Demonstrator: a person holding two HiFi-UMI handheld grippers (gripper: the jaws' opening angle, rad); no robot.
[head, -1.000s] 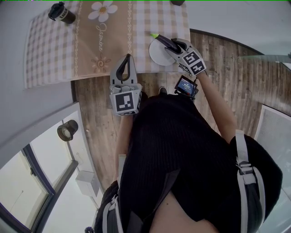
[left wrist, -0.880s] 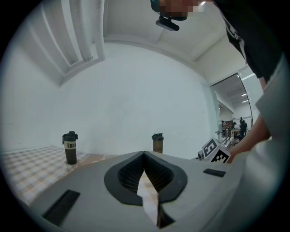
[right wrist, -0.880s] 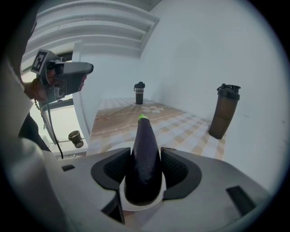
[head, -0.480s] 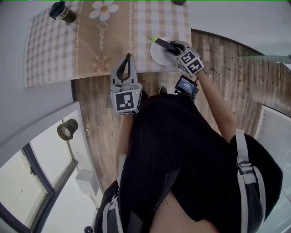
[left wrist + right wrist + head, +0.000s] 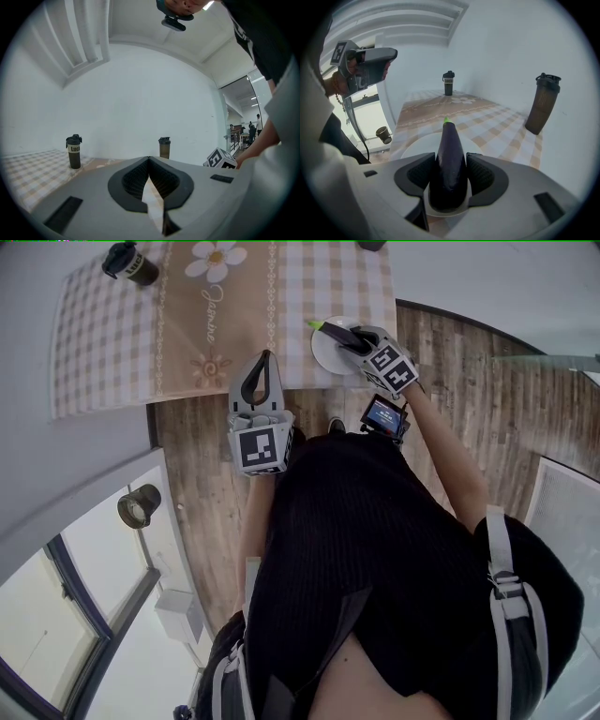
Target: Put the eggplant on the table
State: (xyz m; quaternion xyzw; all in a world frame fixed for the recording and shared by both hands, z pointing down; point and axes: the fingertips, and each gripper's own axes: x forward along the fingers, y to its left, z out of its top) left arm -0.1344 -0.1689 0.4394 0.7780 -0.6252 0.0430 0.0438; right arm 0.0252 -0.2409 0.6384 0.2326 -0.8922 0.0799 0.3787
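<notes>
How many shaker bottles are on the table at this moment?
2. The labelled bottle stands at the far left corner of the tablecloth. The brown bottle stands near its far right corner, mostly cut off in the head view. No others show.

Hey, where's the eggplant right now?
In the right gripper view, the eggplant is gripped between the jaws of the right gripper, over the white plate at the near right corner of the tablecloth.

Setting is being read as an office-type interior dressed as a dining corner. A table (image 5: 112,343) under a checked cloth is being shown at the head view's upper left, on plank flooring (image 5: 487,399), with framed glazing (image 5: 66,615) at lower left. Bare white walls (image 5: 140,93) and a lit hall with people (image 5: 243,133) are being shown in the left gripper view, the hall at its right edge.
</notes>
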